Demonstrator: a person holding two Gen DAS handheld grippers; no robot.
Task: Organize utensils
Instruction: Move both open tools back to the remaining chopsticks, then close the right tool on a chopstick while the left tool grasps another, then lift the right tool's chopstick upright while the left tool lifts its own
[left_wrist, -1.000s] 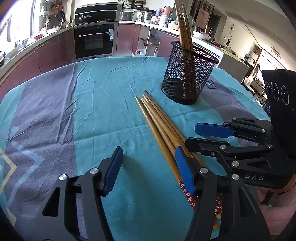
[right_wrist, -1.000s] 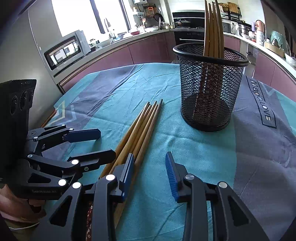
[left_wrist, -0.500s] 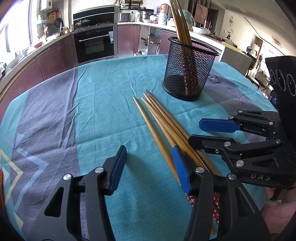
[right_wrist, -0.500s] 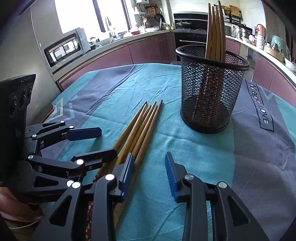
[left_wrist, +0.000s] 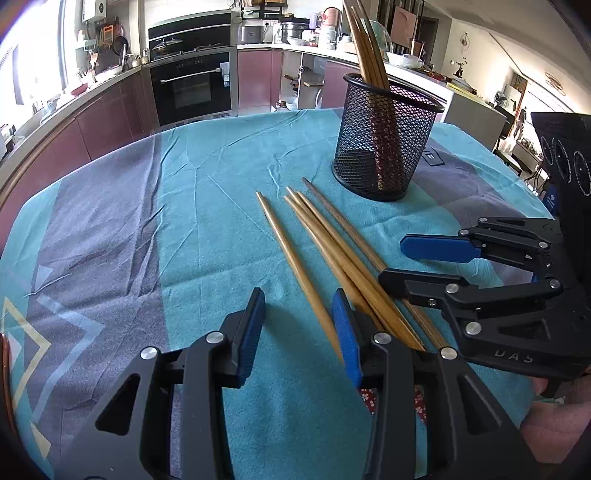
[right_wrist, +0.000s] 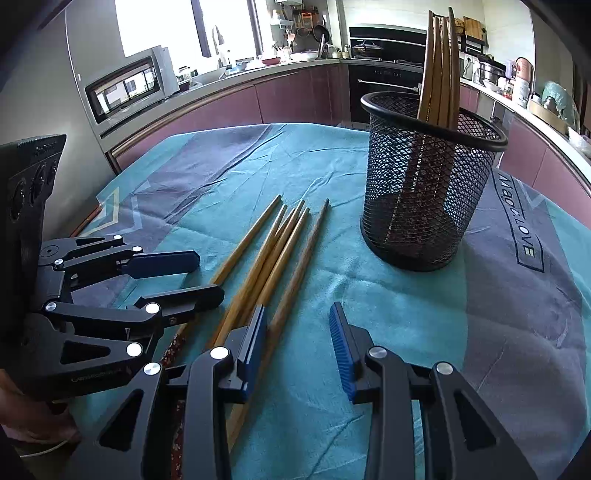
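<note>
left gripper (left_wrist: 299, 328) low over the teal tablecloth (left_wrist: 207, 236), jaws just narrowing yet still apart, one chopstick (left_wrist: 295, 266) between, unpinched. loose chopsticks (right_wrist: 273, 251) midway. right gripper (right_wrist: 297, 347) parted, gripping nothing. mesh holder (right_wrist: 424, 192) far right, upright, more chopsticks inside.

Left hand-held gripper (left_wrist: 299, 325): black angular frame, blue ribbed pads, silver screw heads. Right hand-held gripper (right_wrist: 297, 345): same build, pale lettering on body.

Left gripper (left_wrist: 299, 332) jaws have just been closing in, one chopstick (left_wrist: 295, 266) between them now, split off from the bundle (left_wrist: 343, 258)
</note>
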